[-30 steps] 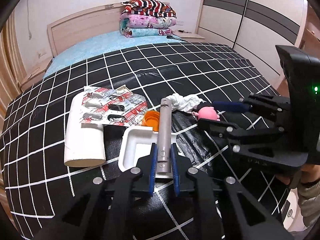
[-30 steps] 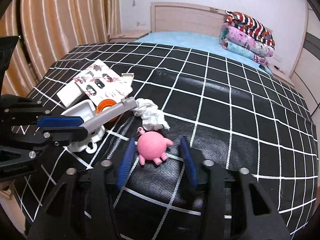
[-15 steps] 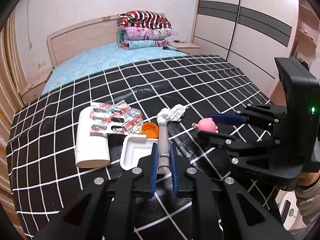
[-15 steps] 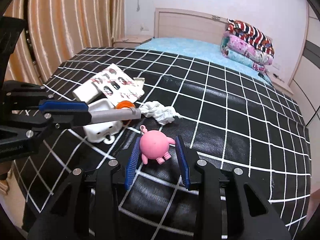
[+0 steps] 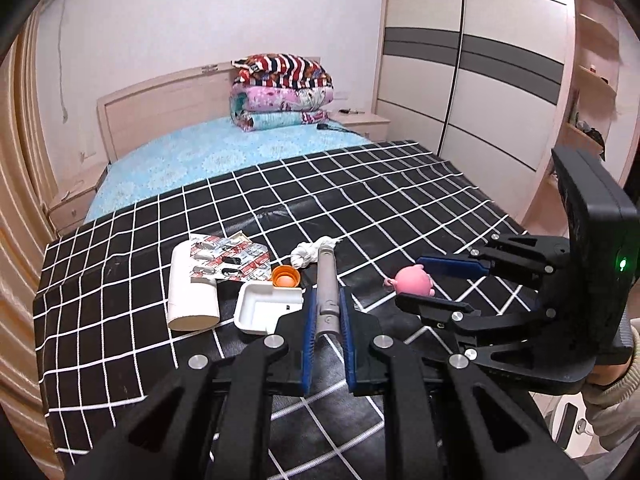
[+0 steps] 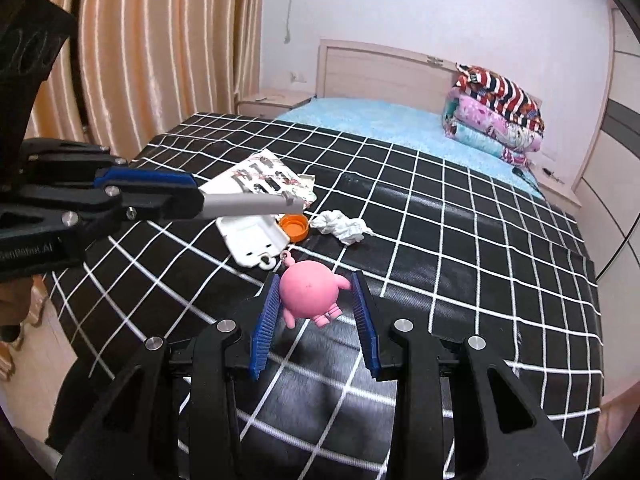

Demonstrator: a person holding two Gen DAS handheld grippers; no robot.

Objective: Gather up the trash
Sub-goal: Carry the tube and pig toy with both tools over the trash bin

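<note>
My left gripper is shut on a grey tube and holds it above the black checked bedspread; the tube also shows in the right wrist view. My right gripper is shut on a pink pig toy, lifted off the bed; the toy also shows in the left wrist view. On the bed lie a crumpled white tissue, an orange cap, a white plastic tray, a blister pack card and a white roll.
Folded blankets are stacked at the headboard on a light blue sheet. A wardrobe stands to the right of the bed, curtains to the left. Nightstands flank the headboard.
Both grippers have risen and pulled back from the bed. The right gripper closed on the pink pig and lifted it. The left still holds the grey tube.
</note>
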